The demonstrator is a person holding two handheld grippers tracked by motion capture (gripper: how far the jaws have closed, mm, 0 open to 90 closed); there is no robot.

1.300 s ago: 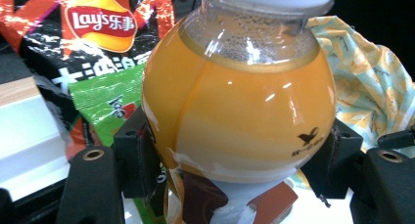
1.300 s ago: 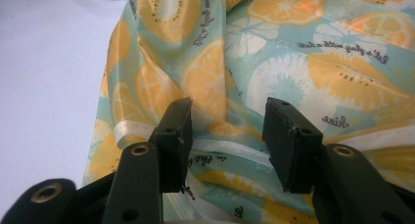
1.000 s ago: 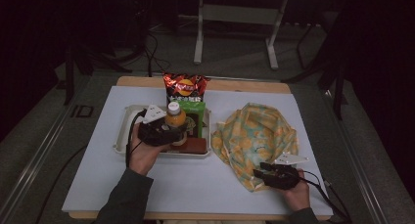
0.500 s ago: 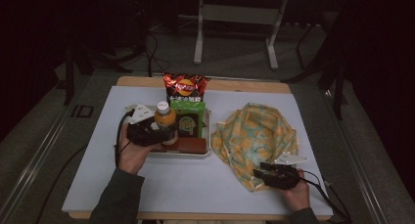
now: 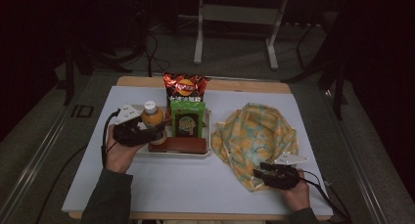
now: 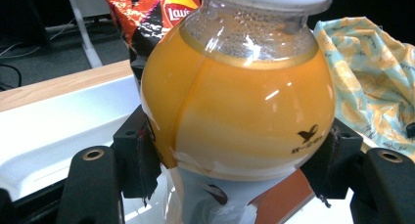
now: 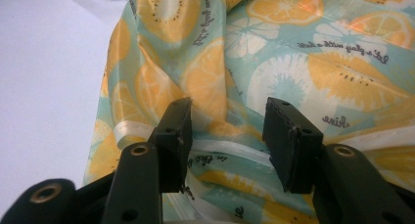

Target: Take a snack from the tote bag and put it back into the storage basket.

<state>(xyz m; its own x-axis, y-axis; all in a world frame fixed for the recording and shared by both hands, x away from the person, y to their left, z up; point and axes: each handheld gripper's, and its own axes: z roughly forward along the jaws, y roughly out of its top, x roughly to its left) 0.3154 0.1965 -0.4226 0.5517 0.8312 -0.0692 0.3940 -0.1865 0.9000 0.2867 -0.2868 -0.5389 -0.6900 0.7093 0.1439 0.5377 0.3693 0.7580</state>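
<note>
While the left claw (image 6: pixel 235 160) grips a round glossy juice bottle (image 6: pixel 240 97), the right claw (image 7: pixel 227 141) gapes over crinkled fabric (image 7: pixel 274 62).

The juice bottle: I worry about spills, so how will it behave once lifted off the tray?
The bottle looks nearly full, so probably heavy for its size. Its round, glossy belly may slip, since the left claw grips only its lower curve. Its white cap is on, so a spill seems unlikely.

The high view was dim, its upper half and edges nearly black. Glare streaked the round clear plastic orange-juice bottle (image 6: pixel 235 97). The fruit-patterned teal-and-yellow cloth bag (image 7: pixel 274 62) appeared evenly lit, its lower foreground soft.
</note>
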